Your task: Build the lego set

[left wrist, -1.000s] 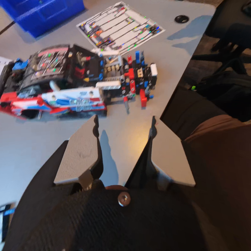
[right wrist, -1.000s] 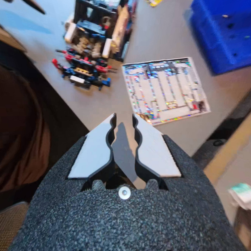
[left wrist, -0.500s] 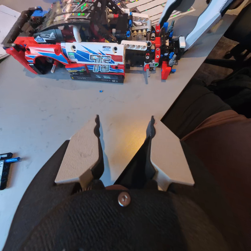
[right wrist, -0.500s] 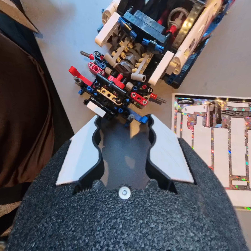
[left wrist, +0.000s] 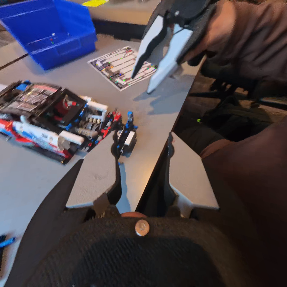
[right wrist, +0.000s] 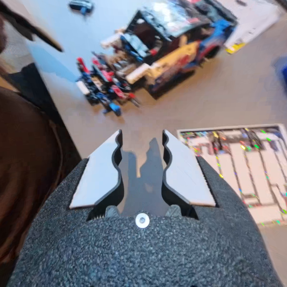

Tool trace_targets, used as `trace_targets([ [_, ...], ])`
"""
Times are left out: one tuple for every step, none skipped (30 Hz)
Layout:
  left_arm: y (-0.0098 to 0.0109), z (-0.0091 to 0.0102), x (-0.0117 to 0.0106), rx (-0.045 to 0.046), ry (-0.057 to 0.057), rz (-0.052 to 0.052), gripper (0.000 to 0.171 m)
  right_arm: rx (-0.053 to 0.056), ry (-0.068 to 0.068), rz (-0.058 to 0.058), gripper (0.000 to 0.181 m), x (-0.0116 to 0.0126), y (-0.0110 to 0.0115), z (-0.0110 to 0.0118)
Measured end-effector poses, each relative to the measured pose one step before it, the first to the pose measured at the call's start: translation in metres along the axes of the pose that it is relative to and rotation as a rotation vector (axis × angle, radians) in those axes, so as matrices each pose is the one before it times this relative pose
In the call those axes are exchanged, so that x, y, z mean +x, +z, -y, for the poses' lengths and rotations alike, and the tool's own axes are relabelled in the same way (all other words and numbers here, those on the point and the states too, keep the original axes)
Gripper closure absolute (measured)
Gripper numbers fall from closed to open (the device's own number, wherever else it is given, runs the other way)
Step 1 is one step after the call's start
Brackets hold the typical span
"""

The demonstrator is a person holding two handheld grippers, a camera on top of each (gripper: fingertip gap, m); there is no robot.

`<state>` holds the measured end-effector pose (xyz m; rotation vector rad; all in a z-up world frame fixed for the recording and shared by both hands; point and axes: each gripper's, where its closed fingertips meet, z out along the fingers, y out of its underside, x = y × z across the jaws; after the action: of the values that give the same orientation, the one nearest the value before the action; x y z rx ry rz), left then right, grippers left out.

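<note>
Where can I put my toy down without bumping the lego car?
Bare table lies in front of the lego car, on its near side. Another free strip runs between car and sticker sheet. It is crowded at the car's open end.

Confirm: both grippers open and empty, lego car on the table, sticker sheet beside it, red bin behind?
Not quite: the bin is blue, not red, as the left wrist view shows. The rest holds: left gripper and right gripper open and empty, lego car on the table, sticker sheet beside it.
</note>
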<state>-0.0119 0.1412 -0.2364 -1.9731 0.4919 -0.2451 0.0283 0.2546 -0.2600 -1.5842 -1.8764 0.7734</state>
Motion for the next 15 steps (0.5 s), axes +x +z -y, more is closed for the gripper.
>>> trace_targets([
  [0.00412, 0.00519, 0.00429, 0.00201, 0.0026, -0.0237, 0.109, -0.0061, 0.0507, -0.0676, 0.128, 0.02550, -0.00825, -0.01225],
  [0.00563, 0.00483, 0.00421, -0.00173, -0.0047, -0.0254, 0.109, -0.0155, 0.0638, -0.0417, 0.124, 0.02324, -0.00344, -0.01253],
  [0.00659, 0.00605, 0.00514, 0.00606, -0.0083, -0.0313, 0.109, -0.0228, 0.0609, -0.0157, 0.118, 0.01847, 0.00086, -0.01117],
  [0.00733, 0.00717, 0.00664, 0.01442, -0.0097, -0.0405, 0.110, -0.0239, 0.0441, -0.0096, 0.117, 0.01435, 0.00350, -0.00874],
  [0.00817, 0.00656, 0.00787, 0.00916, -0.0112, -0.0477, 0.114, -0.0192, 0.0202, -0.0060, 0.119, 0.00937, 0.00440, -0.00596],
  [0.00851, 0.00547, 0.00813, 0.00118, -0.0118, -0.0460, 0.114, -0.0179, 0.0047, 0.0154, 0.125, 0.00189, 0.00467, -0.00457],
  [0.00857, 0.00449, 0.00730, -0.00036, -0.0068, -0.0379, 0.114, -0.0244, 0.0033, 0.0375, 0.129, -0.00413, 0.00448, -0.00522],
  [0.00796, 0.00323, 0.00585, -0.00368, 0.0002, -0.0266, 0.114, 0.0104, 0.0046, 0.0274, 0.133, -0.00468, 0.00142, -0.00018],
  [0.00717, 0.00136, 0.00408, -0.00793, 0.0062, -0.0149, 0.114, 0.0097, 0.0095, 0.0377, 0.143, -0.00703, -0.00099, -0.00070],
  [0.00626, -0.00030, 0.00247, -0.01192, 0.0111, -0.0067, 0.114, -0.0046, 0.0137, 0.0613, 0.155, -0.01130, -0.00206, -0.00375],
  [0.00530, -0.00138, 0.00152, -0.01274, 0.0133, -0.0014, 0.114, -0.0156, 0.0110, 0.0757, 0.167, -0.01518, -0.00184, -0.00657],
  [0.00424, -0.00195, 0.00134, -0.01147, 0.0146, -0.0027, 0.114, -0.0143, 0.0020, 0.0604, 0.171, -0.01468, -0.00102, -0.00730],
  [0.00311, -0.00189, 0.00245, -0.00606, 0.0167, -0.0103, 0.112, 0.0021, -0.0088, 0.0159, 0.167, -0.00980, -0.00132, -0.00529],
  [0.00224, -0.00159, 0.00252, -0.00254, 0.0168, -0.0101, 0.111, 0.0109, -0.0155, -0.0178, 0.155, -0.00573, -0.00277, -0.00386],
  [0.00176, -0.00220, 0.00217, -0.00622, 0.0194, -0.0070, 0.111, 0.0058, -0.0158, -0.0300, 0.147, -0.00394, -0.00440, -0.00376],
])
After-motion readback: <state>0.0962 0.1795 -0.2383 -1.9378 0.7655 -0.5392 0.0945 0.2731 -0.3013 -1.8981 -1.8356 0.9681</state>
